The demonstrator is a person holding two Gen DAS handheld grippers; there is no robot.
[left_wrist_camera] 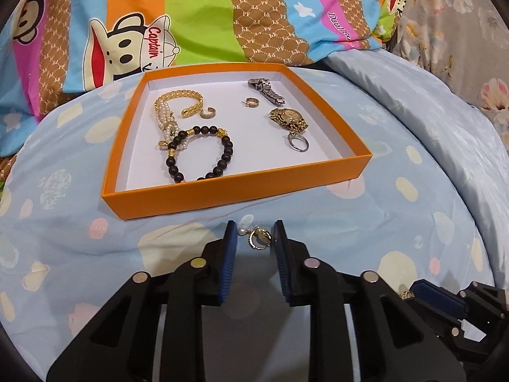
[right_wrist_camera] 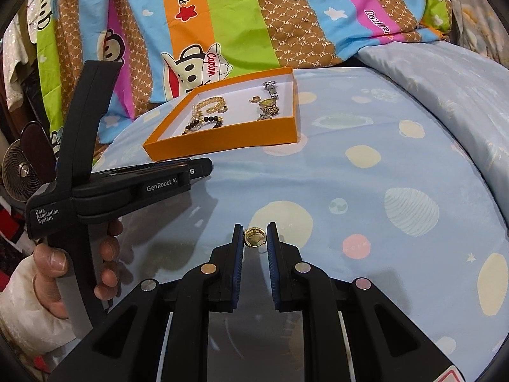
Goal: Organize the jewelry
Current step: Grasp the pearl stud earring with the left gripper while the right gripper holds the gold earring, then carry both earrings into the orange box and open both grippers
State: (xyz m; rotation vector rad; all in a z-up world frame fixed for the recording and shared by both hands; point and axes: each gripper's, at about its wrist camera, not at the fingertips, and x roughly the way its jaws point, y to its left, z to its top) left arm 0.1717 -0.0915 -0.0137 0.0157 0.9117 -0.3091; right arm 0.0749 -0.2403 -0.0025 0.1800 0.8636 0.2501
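An orange box (left_wrist_camera: 235, 191) with a white floor lies on the blue bed cover and holds a gold chain (left_wrist_camera: 178, 98), a pearl strand, a black bead bracelet (left_wrist_camera: 203, 156), a silver watch (left_wrist_camera: 265, 90), a gold watch (left_wrist_camera: 288, 119) and small rings. Just short of the box's near wall, my left gripper (left_wrist_camera: 256, 235) is shut on a gold hoop earring with a pearl (left_wrist_camera: 258, 238). Further right on the bed cover, my right gripper (right_wrist_camera: 254, 238) pinches a small gold ring (right_wrist_camera: 254, 238) between its blue pads. The box (right_wrist_camera: 229, 133) lies ahead and to its left.
A striped cartoon pillow (left_wrist_camera: 197, 16) rises behind the box. A folded pale blue quilt (left_wrist_camera: 429, 102) lies to the right. A person's hand (right_wrist_camera: 54, 270) holds the left gripper's handle (right_wrist_camera: 136, 187) at the right wrist view's left, and a small fan (right_wrist_camera: 19, 168) stands beyond the bed edge.
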